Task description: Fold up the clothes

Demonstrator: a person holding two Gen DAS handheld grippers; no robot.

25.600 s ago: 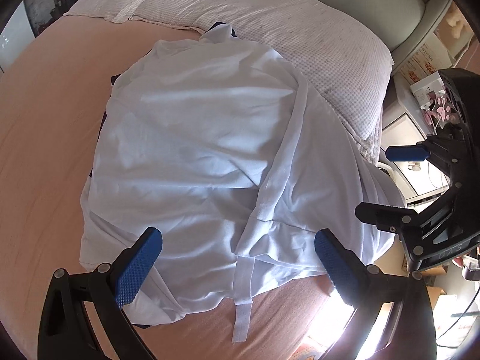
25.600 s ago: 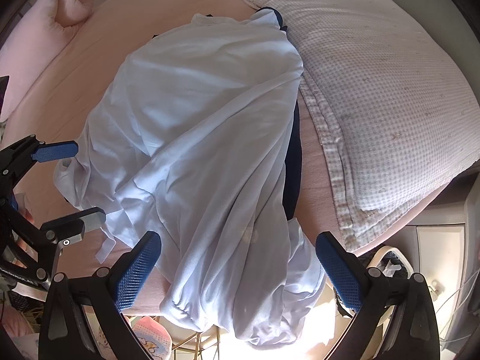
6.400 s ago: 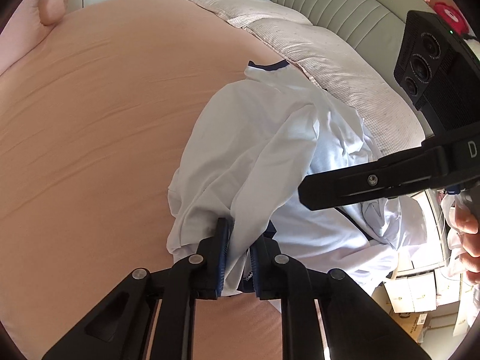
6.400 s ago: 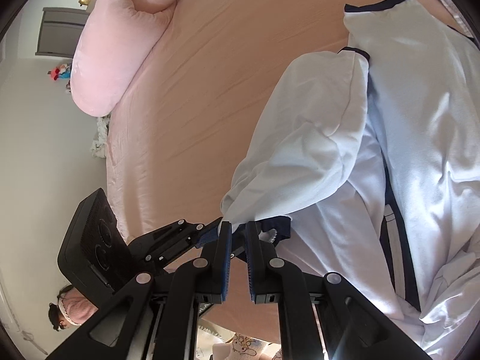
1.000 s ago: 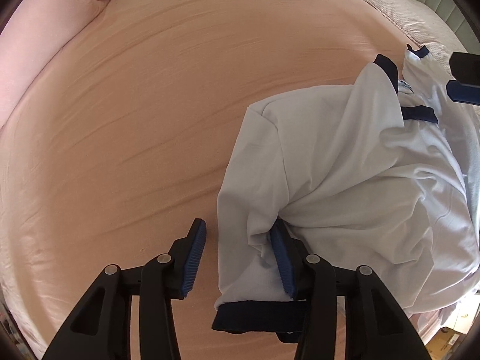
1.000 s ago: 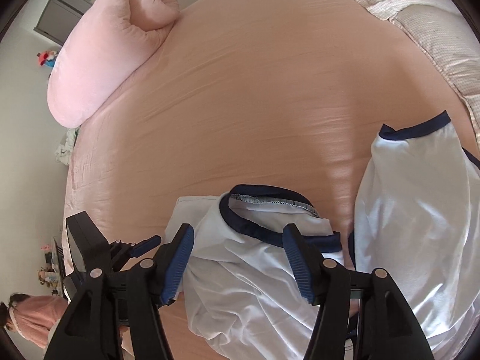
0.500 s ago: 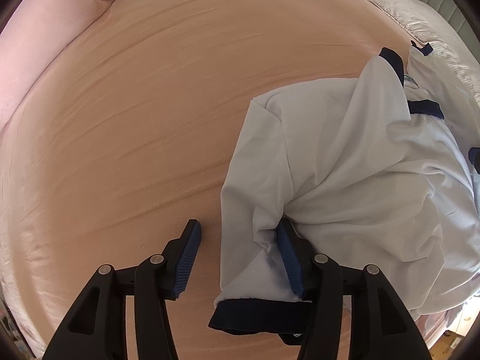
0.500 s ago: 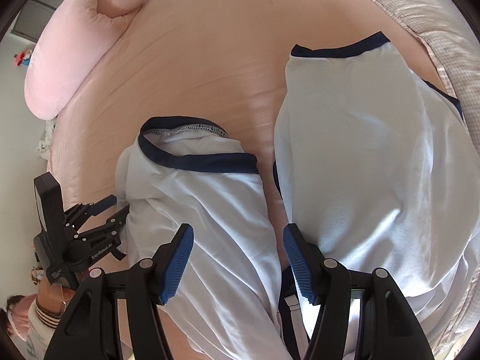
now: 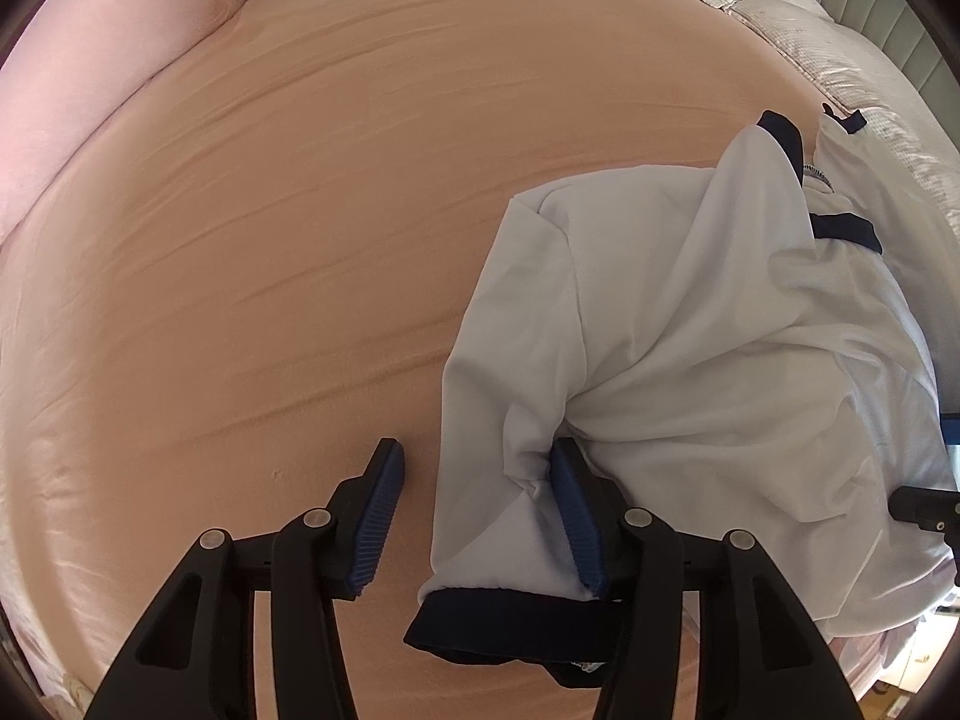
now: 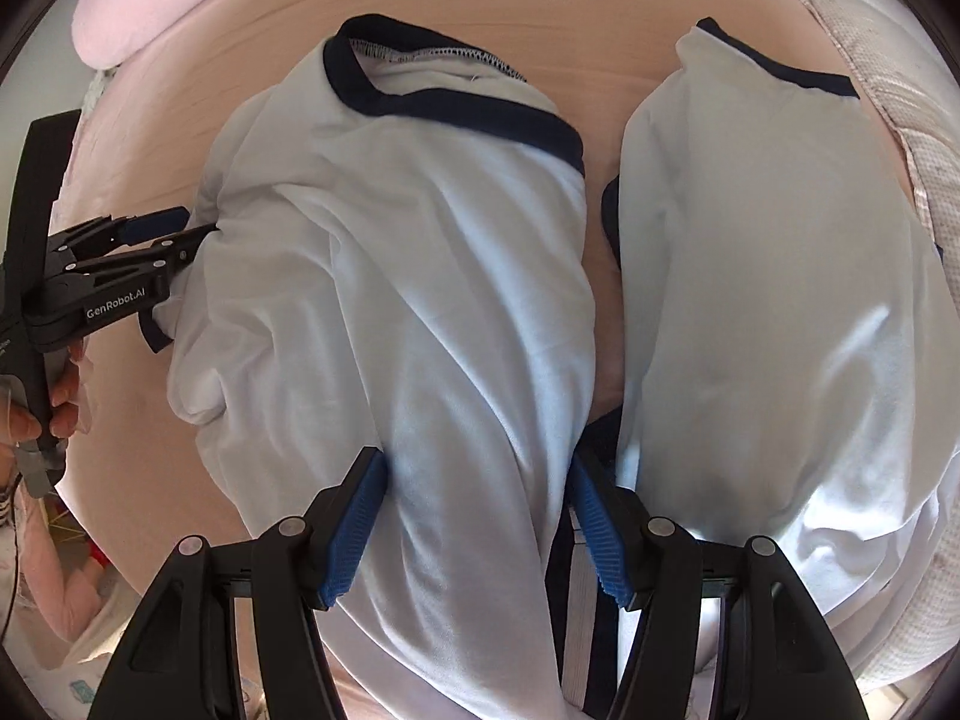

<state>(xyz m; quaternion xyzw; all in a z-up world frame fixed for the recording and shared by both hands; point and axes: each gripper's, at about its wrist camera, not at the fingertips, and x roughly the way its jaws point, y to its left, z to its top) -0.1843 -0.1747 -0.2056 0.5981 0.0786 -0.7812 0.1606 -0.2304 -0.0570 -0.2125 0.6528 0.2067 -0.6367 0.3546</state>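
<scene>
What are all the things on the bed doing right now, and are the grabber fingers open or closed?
left gripper: open, white cloth lying between its fingers.
right gripper: open, fingers either side of a fold of cloth.
white shirt: crumpled, partly folded, lying on the bed.
navy collar: gaping open, facing up.
peach bed sheet: spread out, lightly wrinkled.
pink pillow: lying at the bed's edge.

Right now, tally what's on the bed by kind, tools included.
Tools: 2 (left tool, right tool)
White clothing with navy trim: 1 heap; separate pieces cannot be told
Pink pillow: 1
Quilted cover: 1
Total: 5
</scene>
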